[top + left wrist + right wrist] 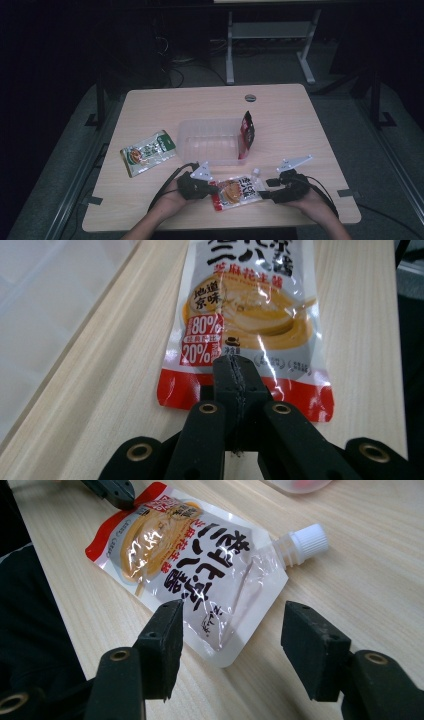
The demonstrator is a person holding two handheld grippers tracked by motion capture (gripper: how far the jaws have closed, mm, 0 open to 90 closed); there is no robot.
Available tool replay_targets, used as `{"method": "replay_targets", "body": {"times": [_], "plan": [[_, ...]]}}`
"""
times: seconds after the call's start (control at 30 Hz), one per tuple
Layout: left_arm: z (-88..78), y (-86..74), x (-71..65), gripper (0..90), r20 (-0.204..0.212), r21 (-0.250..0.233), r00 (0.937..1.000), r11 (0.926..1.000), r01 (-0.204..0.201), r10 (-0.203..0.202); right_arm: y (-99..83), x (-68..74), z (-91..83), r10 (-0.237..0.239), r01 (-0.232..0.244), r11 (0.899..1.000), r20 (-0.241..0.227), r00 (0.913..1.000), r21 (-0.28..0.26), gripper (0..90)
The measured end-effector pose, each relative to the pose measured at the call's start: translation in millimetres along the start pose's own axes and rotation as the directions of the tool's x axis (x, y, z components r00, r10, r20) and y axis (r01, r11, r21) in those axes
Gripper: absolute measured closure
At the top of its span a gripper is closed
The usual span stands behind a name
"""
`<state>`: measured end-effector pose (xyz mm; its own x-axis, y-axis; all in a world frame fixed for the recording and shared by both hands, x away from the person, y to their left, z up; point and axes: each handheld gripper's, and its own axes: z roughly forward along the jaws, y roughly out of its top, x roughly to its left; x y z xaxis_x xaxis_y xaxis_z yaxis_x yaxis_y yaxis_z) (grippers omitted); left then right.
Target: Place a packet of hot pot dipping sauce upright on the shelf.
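While the flat white and red spouted sauce pouch (236,192) lies on the pale wooden table (300,125), just in front of the clear rectangular plastic tub (207,140), both grippers work at its ends. At the pouch's red bottom edge, the left gripper (235,377) has its black jaws pressed together on the seam. At the pouch's spout end, the right gripper (230,640) stands with jaws apart, one over the pouch's corner, the other on bare wood beside it. A dark red packet (247,134) leans upright at the tub's right wall, and a green and white snack packet (148,152) lies left of the tub.
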<state>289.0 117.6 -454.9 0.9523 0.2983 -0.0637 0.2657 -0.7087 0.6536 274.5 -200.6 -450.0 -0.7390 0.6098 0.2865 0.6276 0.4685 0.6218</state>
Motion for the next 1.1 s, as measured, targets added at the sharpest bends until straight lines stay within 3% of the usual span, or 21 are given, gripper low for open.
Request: {"method": "replay_targets", "body": {"times": [0.03,0.23,0.37,0.87,1.1], "plan": [[1.6,-0.2,1.7,89.7,0.005,0.026,0.9999,0.9996,-0.014,0.014,-0.8,-0.1,0.5,0.009,-0.009,1.000,-0.002,1.0000,-0.002,41.1],[4.2,-0.7,2.3,89.8,0.008,0.037,0.9999,0.9993,-0.010,0.010,-0.8,-4.6,4.0,0.032,-0.032,0.999,-0.012,0.9994,0.003,40.7],[5.0,-2.0,2.3,89.8,0.011,0.020,0.9999,0.9998,0.010,-0.010,0.1,-8.8,8.4,0.046,-0.045,0.999,-0.035,0.9984,0.008,40.7],[5.4,-4.0,1.4,89.9,0.010,-0.002,0.9996,0.9996,0.027,-0.027,4.5,-8.8,20.8,0.052,-0.050,0.998,-0.094,0.9943,0.024,43.7],[5.6,-6.0,1.8,89.9,0.013,-0.017,0.9993,0.9992,0.036,-0.036,8.5,-12.4,28.6,0.078,-0.078,0.997,-0.151,0.9854,0.007,49.0]]}}
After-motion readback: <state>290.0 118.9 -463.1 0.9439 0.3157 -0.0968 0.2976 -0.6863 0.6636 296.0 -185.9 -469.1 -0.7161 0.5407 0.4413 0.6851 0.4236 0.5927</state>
